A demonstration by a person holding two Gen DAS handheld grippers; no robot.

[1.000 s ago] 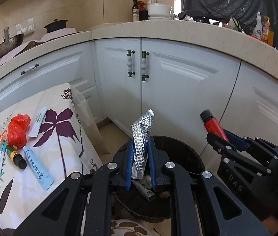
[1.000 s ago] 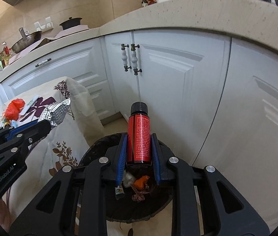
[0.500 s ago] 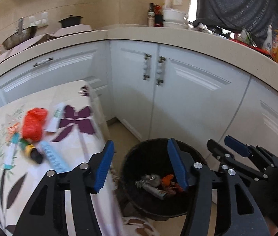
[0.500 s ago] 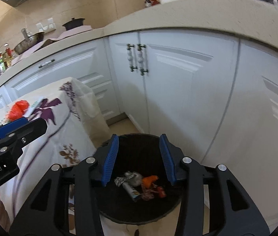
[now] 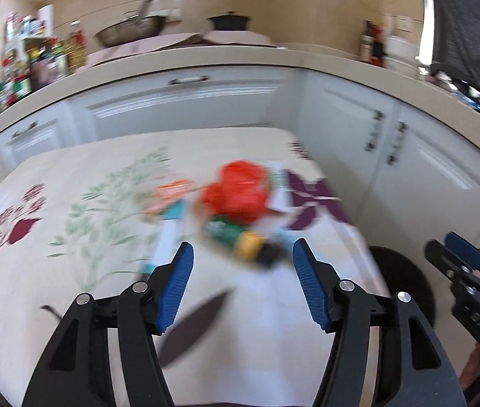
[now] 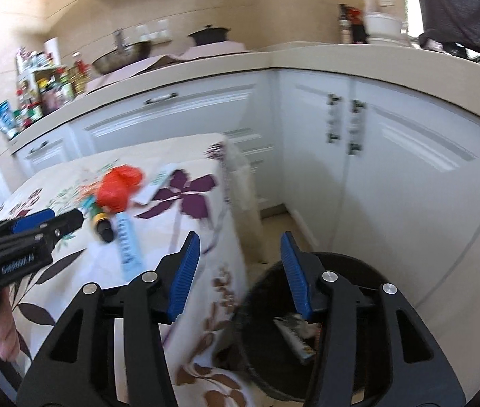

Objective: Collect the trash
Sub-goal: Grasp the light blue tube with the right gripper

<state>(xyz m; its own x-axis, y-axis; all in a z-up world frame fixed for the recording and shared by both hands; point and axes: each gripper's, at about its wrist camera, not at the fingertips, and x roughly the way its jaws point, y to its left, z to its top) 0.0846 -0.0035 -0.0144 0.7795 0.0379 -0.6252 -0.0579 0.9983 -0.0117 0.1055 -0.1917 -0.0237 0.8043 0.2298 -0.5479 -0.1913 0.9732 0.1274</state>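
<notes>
- Trash pile (image 5: 236, 203): it lies on the desk (image 5: 70, 237) near the corner by the bin (image 6: 358, 271); the blue tube (image 6: 128, 237) points its long axis toward you.
- Left hand-held gripper (image 5: 241, 285): a second ago you pinched foil; its jaws have just been opening, now spread and empty, facing the pile.
- Right hand-held gripper (image 6: 240, 271): your red bottle is released; jaws have just been opening, nothing between them. Both drops look done.
</notes>
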